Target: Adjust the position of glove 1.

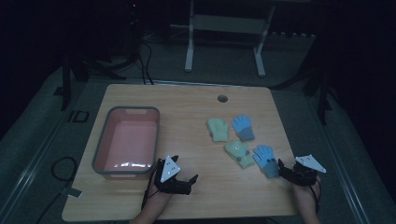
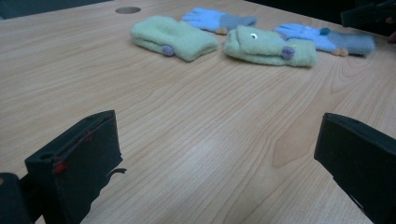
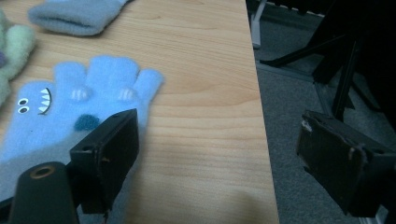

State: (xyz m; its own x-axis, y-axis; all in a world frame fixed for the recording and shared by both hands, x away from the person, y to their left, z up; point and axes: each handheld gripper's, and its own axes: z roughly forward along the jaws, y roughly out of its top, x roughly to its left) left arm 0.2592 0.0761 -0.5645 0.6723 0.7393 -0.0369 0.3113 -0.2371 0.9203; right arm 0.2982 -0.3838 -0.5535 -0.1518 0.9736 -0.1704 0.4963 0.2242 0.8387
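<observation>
Four small knitted gloves are spread on the wooden table (image 1: 187,100), to the right of an empty pink tub (image 1: 127,140). The nearest blue glove (image 1: 266,160), with a toothy face stitched on it, lies by the table's right edge, just beside the right gripper (image 1: 286,169). That gripper's jaws are seen spread wide with nothing between them, one jaw over the glove's edge. The left gripper (image 1: 185,183) is likewise held released above bare wood near the tub.

The glove is judged light, soft and limp, so sagging is to be expected when it is lifted. A pinch across the thicker grey cuff (image 1: 270,170), or a fold of the palm, is judged surest; thin fingertips would likely slip out.
</observation>
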